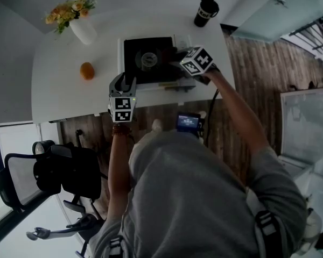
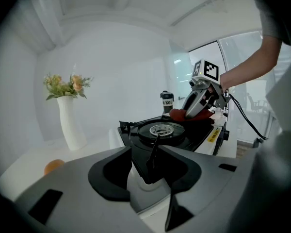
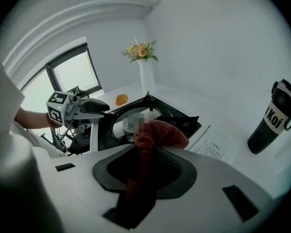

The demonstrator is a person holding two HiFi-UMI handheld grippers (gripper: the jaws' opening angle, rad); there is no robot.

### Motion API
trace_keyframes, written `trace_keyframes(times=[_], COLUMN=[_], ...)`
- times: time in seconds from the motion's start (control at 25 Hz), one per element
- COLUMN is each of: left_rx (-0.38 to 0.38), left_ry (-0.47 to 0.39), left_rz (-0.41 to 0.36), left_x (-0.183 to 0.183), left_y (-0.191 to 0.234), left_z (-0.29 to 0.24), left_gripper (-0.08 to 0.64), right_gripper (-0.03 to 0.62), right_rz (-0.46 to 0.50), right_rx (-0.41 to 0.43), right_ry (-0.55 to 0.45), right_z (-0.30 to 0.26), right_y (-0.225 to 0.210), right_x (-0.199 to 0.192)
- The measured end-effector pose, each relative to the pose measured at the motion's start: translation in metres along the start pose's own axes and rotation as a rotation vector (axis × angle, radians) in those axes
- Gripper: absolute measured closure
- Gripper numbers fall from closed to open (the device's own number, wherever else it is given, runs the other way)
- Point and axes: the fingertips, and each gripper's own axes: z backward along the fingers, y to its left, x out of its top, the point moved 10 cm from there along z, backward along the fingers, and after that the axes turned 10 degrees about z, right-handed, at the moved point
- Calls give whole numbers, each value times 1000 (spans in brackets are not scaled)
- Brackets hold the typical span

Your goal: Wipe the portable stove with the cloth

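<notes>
Well, we see the right claw (image 2: 186, 111) shut tight on the red cloth (image 3: 161, 132). One end of the cloth runs back between the jaws, and a fat lump sticks out in front. That lump sits at the far right part of the portable stove (image 1: 145, 61), and we think it is touching the black top there.

The left claw (image 1: 124, 82) is spread wide around the near white corner of the stove. We think it is pressing on that corner so the stove cannot slide on the white table (image 1: 59, 90).

The cloth looks soft, light and floppy. We would hold it by a bunched fold, as it is held now, so a good wad is free to rub with. The stove looks hard and heavier, with a smooth, shiny top. Its white rim is the safe place to hold, away from the round burner and the thin prongs.

We count one stove, one cloth and two claws. We also count one vase of flowers (image 1: 84, 31), one orange (image 1: 86, 70), one black cup (image 1: 205, 11) and one chair (image 1: 59, 173).
</notes>
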Motion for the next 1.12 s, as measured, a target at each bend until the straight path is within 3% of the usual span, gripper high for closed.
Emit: trace_keyframes(times=[0.48, 0.56, 0.72, 0.8, 0.88, 1.0, 1.12], left_rx=[-11, -18, -86, -135, -186, -235, -263], left_ry=[2, 2, -1, -20, -31, -33, -37], left_rz=[1, -4, 24, 88, 148, 159, 130], left_x=[-1, 0, -1, 0, 2, 2, 0], left_y=[0, 0, 4, 9, 14, 18, 16], left_z=[1, 1, 4, 7, 10, 10, 12], left_gripper=[380, 380, 373, 368, 368, 368, 368], right_gripper=[479, 479, 478, 479, 477, 477, 478], right_rz=[65, 125, 206, 189, 207, 346, 507], right_rx=[106, 59, -133, -142, -93, -43, -67], right_ry=[18, 24, 30, -27, -53, 30, 153], right_z=[18, 27, 49, 61, 64, 46, 21], right_y=[31, 32, 36, 49, 73, 106, 123], right_x=[-21, -28, -38, -31, -17, -3, -1])
